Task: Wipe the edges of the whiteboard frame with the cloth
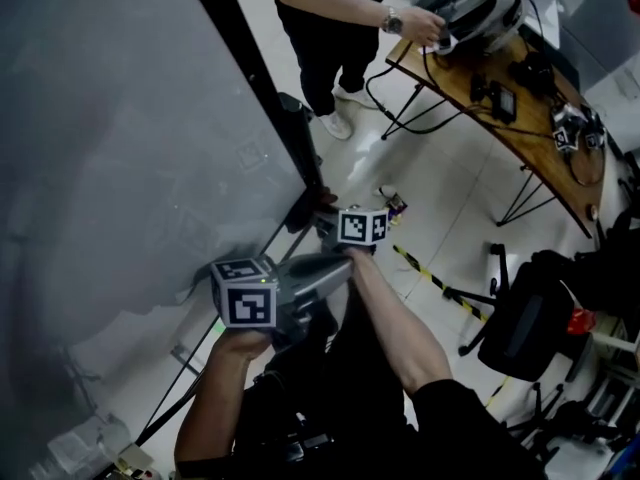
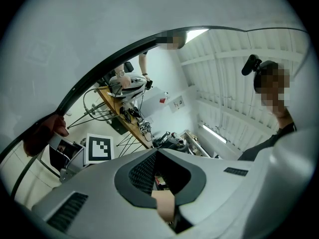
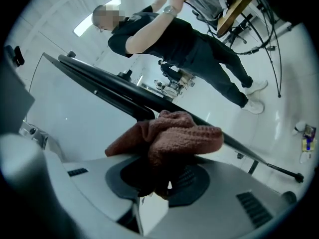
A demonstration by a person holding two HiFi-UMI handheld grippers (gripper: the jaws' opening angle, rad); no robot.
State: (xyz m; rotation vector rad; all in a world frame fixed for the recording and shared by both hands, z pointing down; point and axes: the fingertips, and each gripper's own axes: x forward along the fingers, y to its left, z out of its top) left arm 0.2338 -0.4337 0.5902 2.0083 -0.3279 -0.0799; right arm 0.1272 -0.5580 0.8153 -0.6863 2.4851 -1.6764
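The right claw is squeezed tight on the reddish-brown cloth. The cloth puffs out past the claw's tips. It sits right at the black frame along the side of the whiteboard and looks pressed on it. The left claw holds nothing. Its tips look closed together, but that is hard to see well. In the head view it hangs just beside the right one, off the board.

The job now, I think, is to rub along this edge. To do it well, squeeze hard so the cloth does not slip out. Push the puffy part on the frame, not the hard claw tips, so nothing gets scratched. Slide slowly along the black strip in one long line, and do not wander out onto the grey board. Tip the claw a little so the cloth hugs the outer side of the strip too. Another person stands by the bench past the far end, so go gently up there.
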